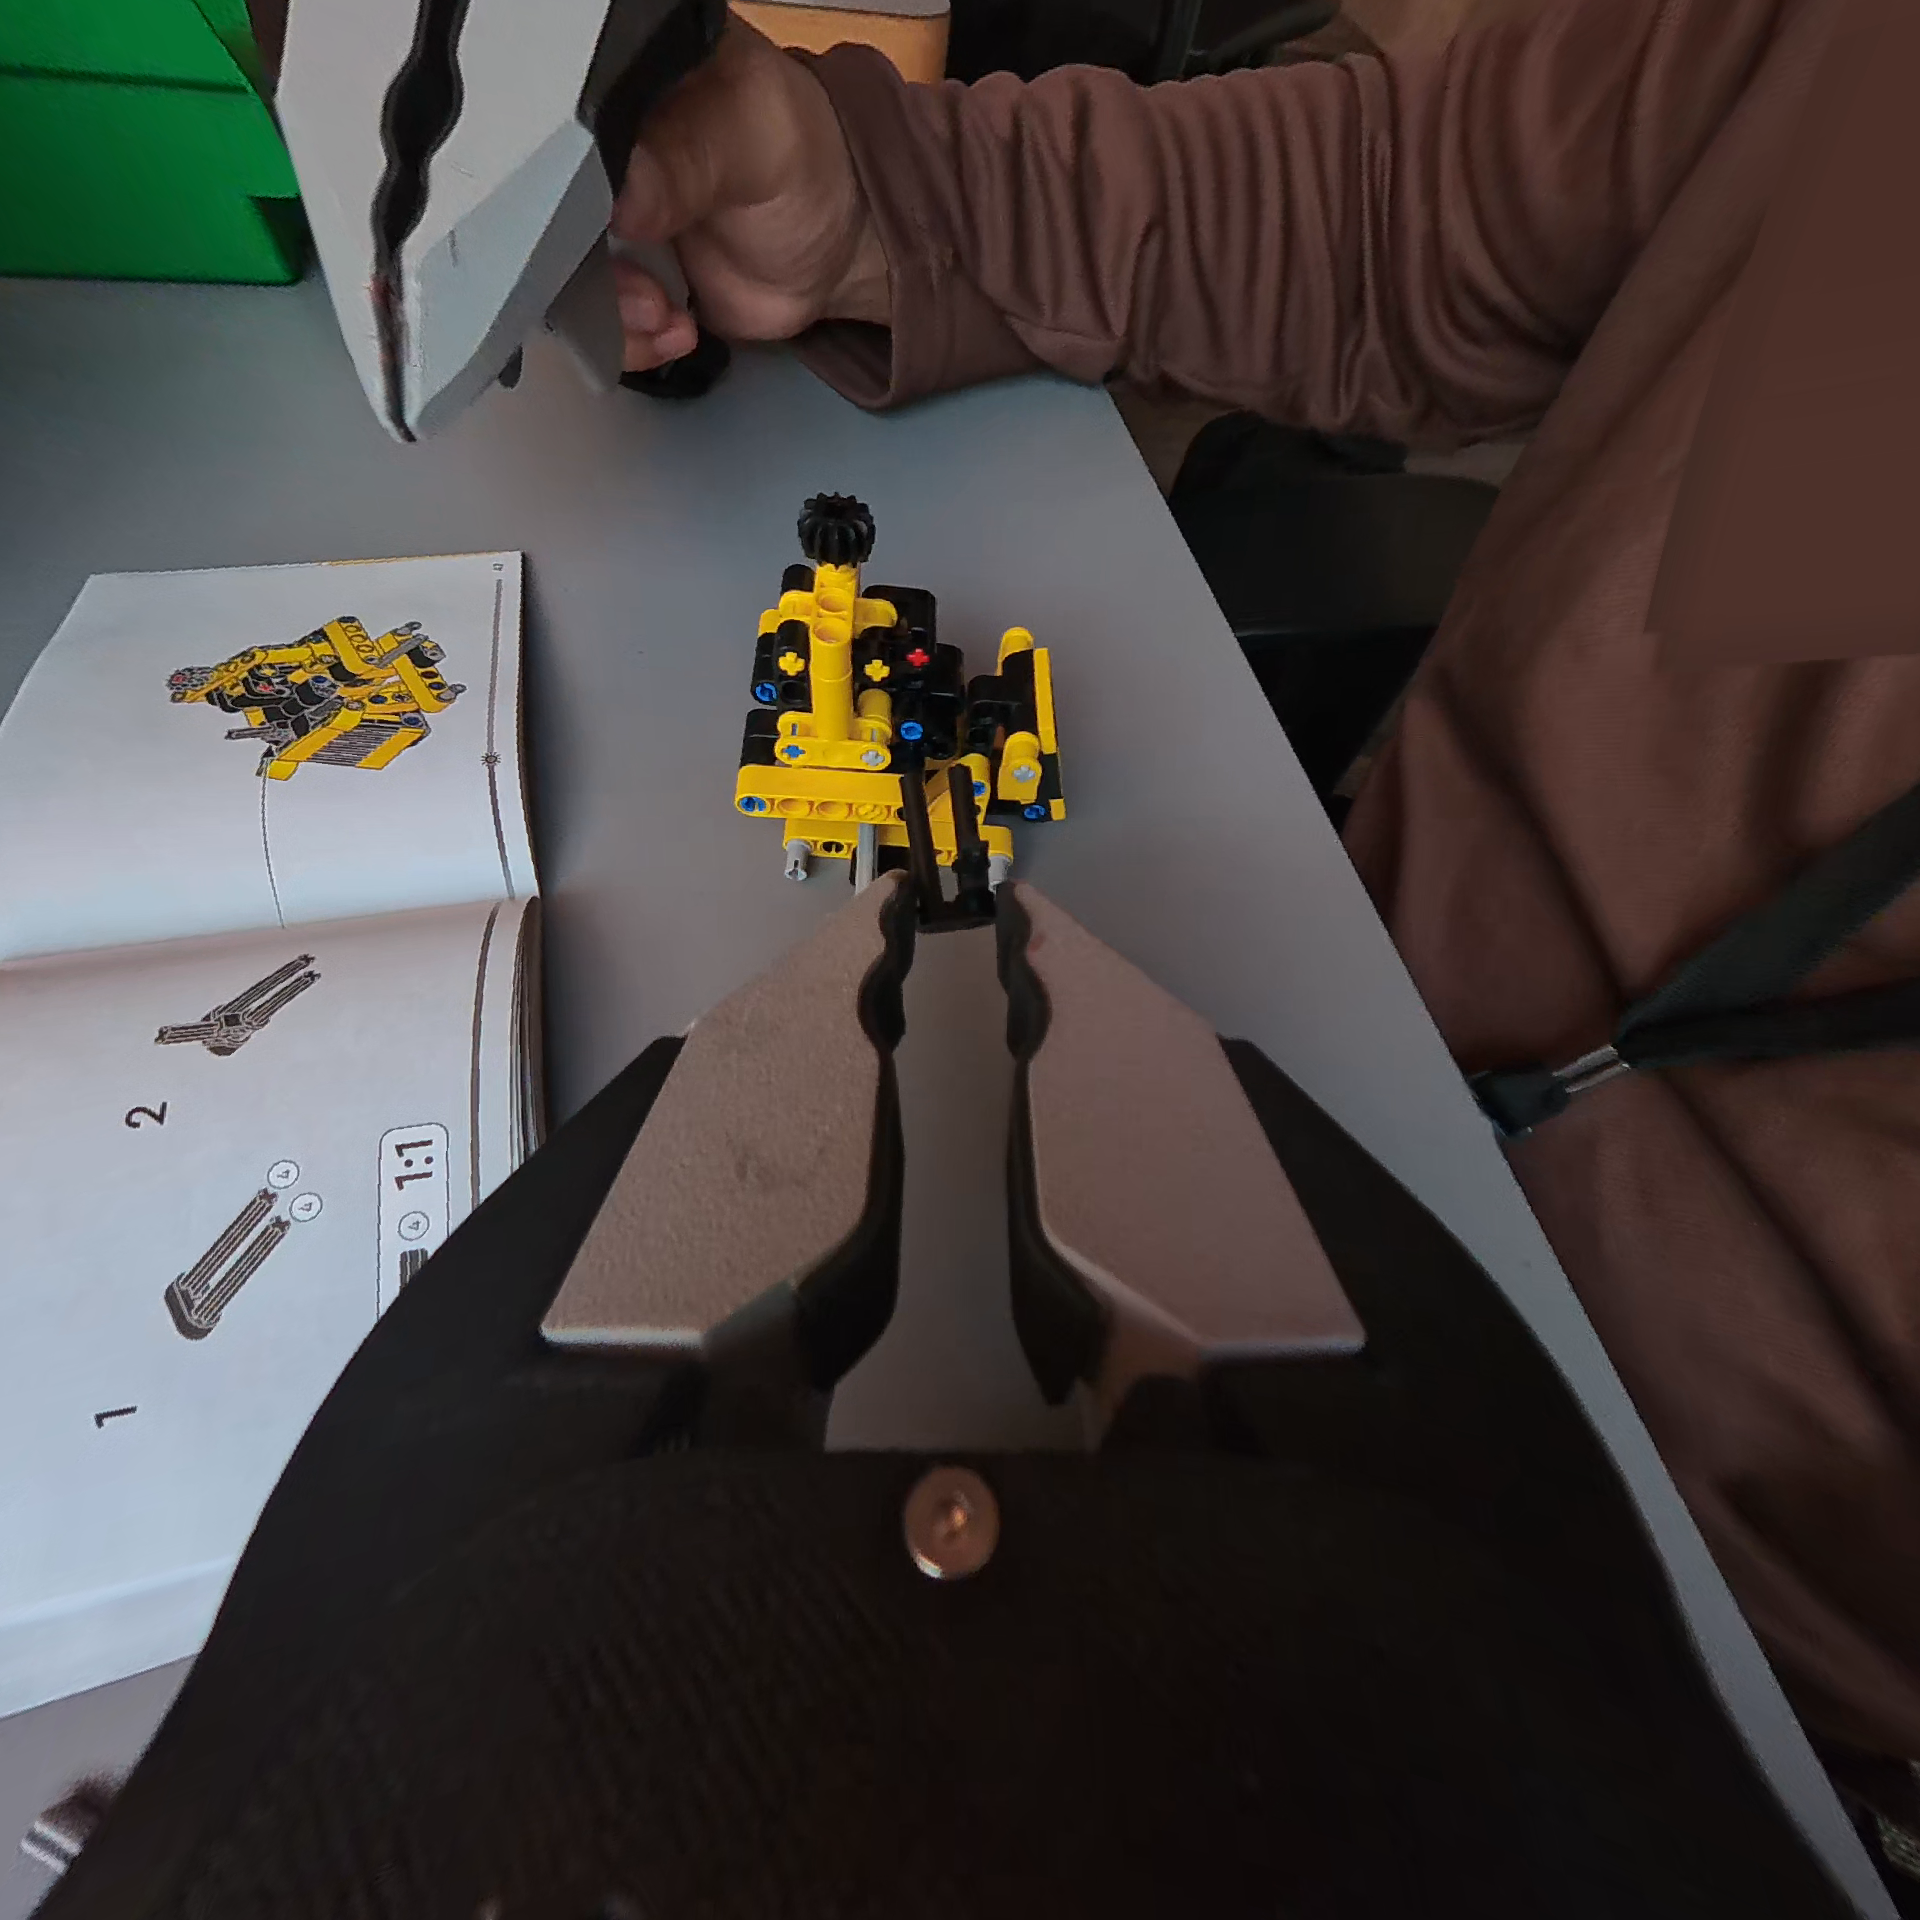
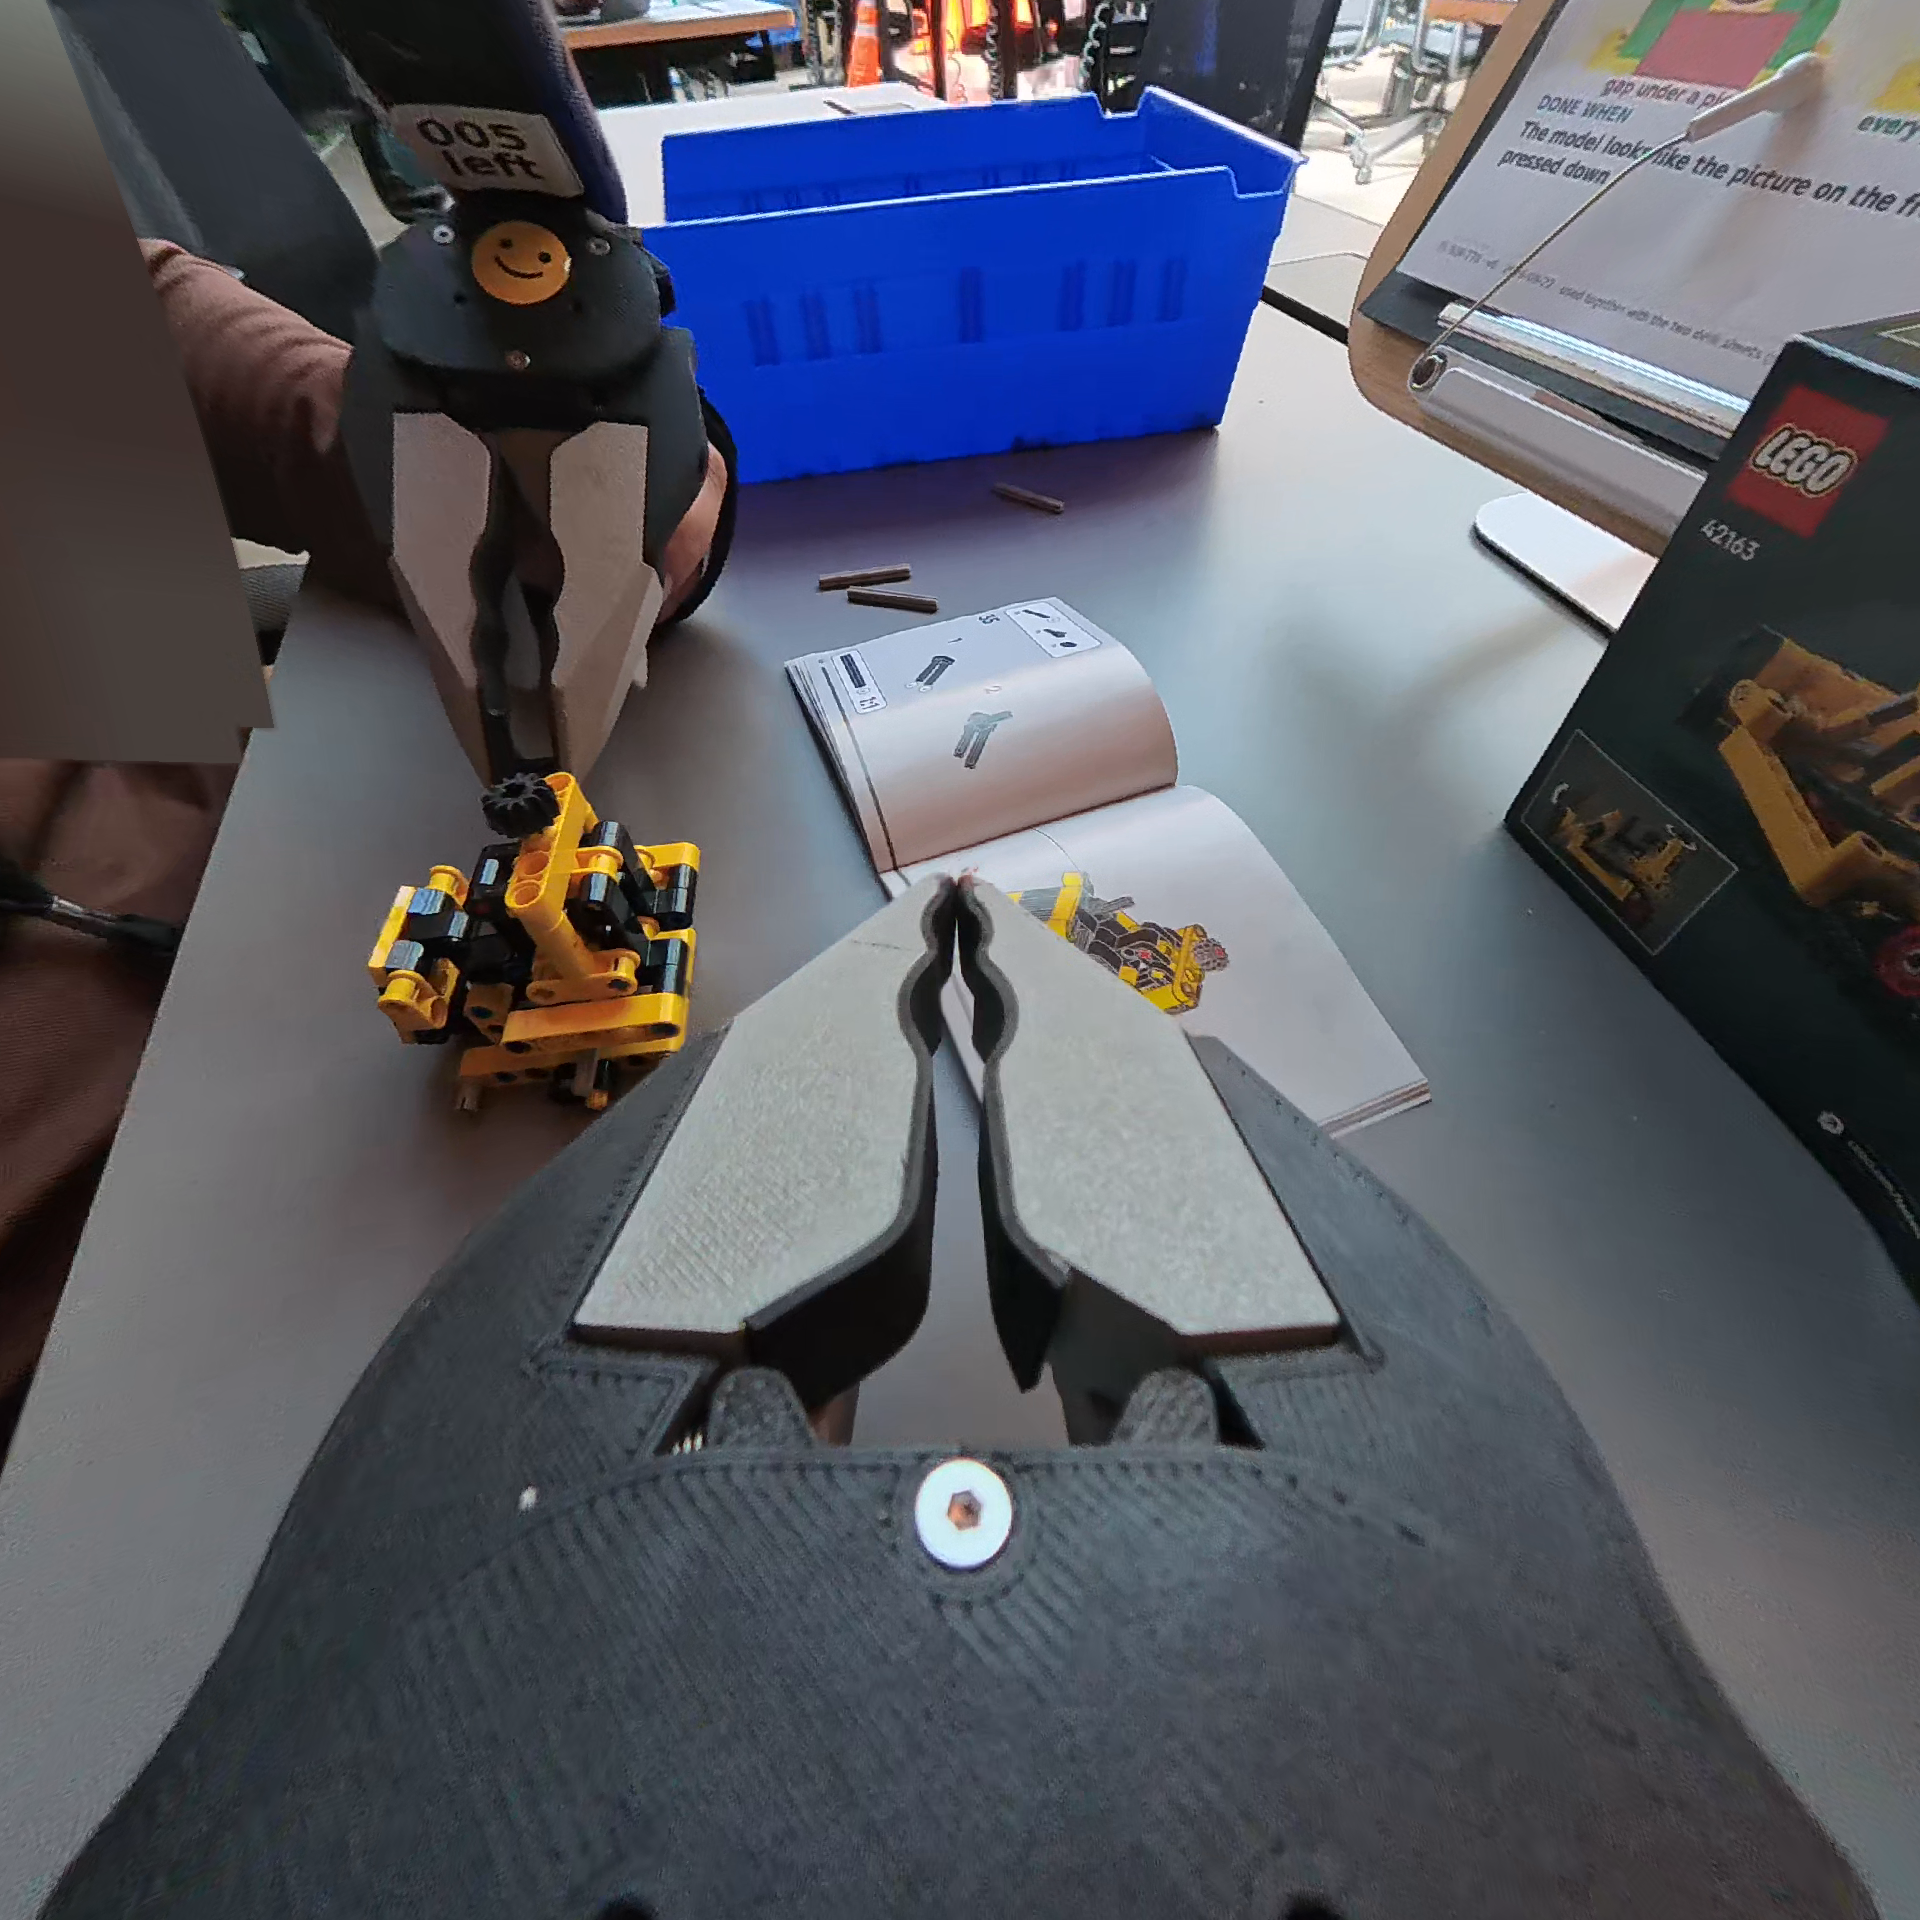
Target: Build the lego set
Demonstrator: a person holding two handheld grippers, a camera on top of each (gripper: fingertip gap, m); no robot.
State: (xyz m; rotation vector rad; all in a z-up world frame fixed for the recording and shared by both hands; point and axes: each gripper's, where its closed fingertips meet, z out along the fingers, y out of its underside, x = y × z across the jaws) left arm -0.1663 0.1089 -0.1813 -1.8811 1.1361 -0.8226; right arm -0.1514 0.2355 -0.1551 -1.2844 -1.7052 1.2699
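Now: left gripper [image 1: 951, 902] pinching black axle piece [image 1: 951, 883] at yellow lego model [image 1: 883, 717] | right gripper [image 2: 956, 883] clenched empty above instruction booklet [image 2: 1039, 748] | grey table [image 1: 644, 468]

Plastic, paper and cloth on a smooth matt tabletop [image 1: 644, 468]

The yellow-and-black model [image 1: 883, 717] is glossy plastic; the blue bin [image 2: 966, 301] shiny plastic too. The right hand-held gripper [image 2: 956, 883] has grainy grey fingers [image 2: 810, 1164] on ridged black printed plastic. The booklet [image 2: 1049, 790] is satin paper, the brown sleeve [image 1: 1195, 218] soft cloth.

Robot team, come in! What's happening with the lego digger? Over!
Left gripper shut on black axle piece at yellow model. Right gripper shut, empty, above instruction booklet. Nothing blocking.
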